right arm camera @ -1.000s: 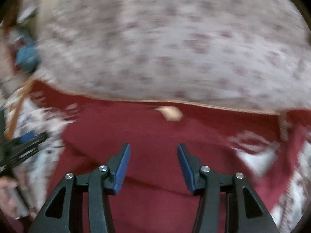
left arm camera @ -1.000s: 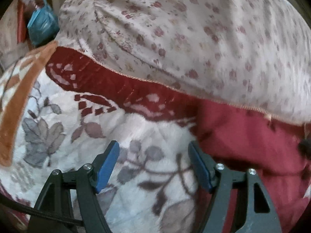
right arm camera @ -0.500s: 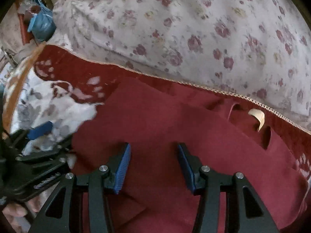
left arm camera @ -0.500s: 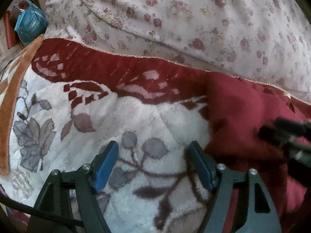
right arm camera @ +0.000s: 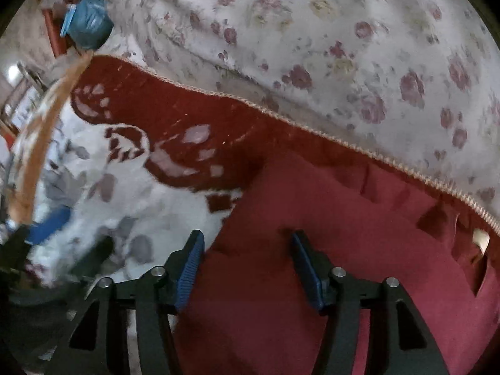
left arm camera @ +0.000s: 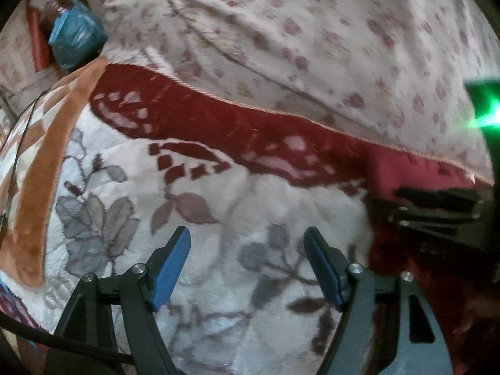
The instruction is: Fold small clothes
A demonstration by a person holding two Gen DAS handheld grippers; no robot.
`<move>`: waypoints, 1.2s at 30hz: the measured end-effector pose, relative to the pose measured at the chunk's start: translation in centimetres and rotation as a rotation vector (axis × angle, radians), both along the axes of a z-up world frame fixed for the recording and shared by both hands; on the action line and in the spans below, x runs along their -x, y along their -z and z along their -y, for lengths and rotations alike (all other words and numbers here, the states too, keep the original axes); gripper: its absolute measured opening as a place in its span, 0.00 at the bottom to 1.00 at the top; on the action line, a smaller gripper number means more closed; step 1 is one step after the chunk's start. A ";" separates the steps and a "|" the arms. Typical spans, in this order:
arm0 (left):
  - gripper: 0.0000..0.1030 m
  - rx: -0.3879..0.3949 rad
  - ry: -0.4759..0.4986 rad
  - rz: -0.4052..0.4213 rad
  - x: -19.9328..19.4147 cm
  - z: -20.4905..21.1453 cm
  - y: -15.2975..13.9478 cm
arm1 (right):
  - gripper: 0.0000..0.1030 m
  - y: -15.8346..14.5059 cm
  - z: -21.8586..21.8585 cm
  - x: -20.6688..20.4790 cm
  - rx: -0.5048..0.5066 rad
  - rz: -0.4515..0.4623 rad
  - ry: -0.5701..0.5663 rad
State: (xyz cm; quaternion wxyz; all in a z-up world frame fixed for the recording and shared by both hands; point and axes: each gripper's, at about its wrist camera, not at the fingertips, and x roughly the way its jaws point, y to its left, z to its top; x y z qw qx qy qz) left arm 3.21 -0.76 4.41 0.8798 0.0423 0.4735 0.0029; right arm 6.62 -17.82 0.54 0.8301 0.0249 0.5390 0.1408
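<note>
A dark red garment point(right arm camera: 328, 218) lies flat on a fleece blanket point(right arm camera: 162, 215) with a white, grey-leaf and red pattern. A pale label point(right arm camera: 480, 240) shows at its neck on the right. My right gripper point(right arm camera: 247, 262) is open and empty, low over the garment's left edge. In the left wrist view my left gripper point(left arm camera: 247, 262) is open and empty over the white blanket point(left arm camera: 218, 206), left of the garment point(left arm camera: 406, 168). The right gripper's black body point(left arm camera: 437, 212) shows at that view's right edge.
A floral sheet or pillow point(right arm camera: 328, 47) rises behind the blanket's stitched edge. A blue bag point(right arm camera: 87, 22) and red items sit at the far left corner. An orange blanket border point(left arm camera: 40, 172) runs down the left side.
Both grippers have shifted left across the blanket. The right gripper now sits over the garment's left edge instead of its middle. Both stayed open.
</note>
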 end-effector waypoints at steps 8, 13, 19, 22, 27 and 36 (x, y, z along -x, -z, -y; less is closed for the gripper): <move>0.72 0.010 -0.046 0.081 0.1 -1.3 -1.7 | 0.11 -0.8 -2.9 -0.3 -0.028 0.027 -0.050; 0.72 0.066 -0.012 0.065 -0.1 -0.8 -1.3 | 0.30 -1.0 -0.8 0.2 -0.167 0.010 0.027; 0.84 0.183 0.082 0.118 0.7 1.6 -2.0 | 0.65 -5.1 6.8 6.6 -0.086 0.090 0.130; 0.84 0.215 0.128 0.098 0.6 3.4 -1.5 | 0.65 -4.8 12.2 9.5 0.020 0.085 0.238; 0.84 0.188 0.138 0.015 -0.5 5.6 1.1 | 0.65 -2.7 18.6 12.4 0.129 0.040 0.389; 0.89 0.158 0.099 -0.009 -0.3 5.9 2.1 | 0.65 -2.2 21.9 13.9 0.065 0.031 0.446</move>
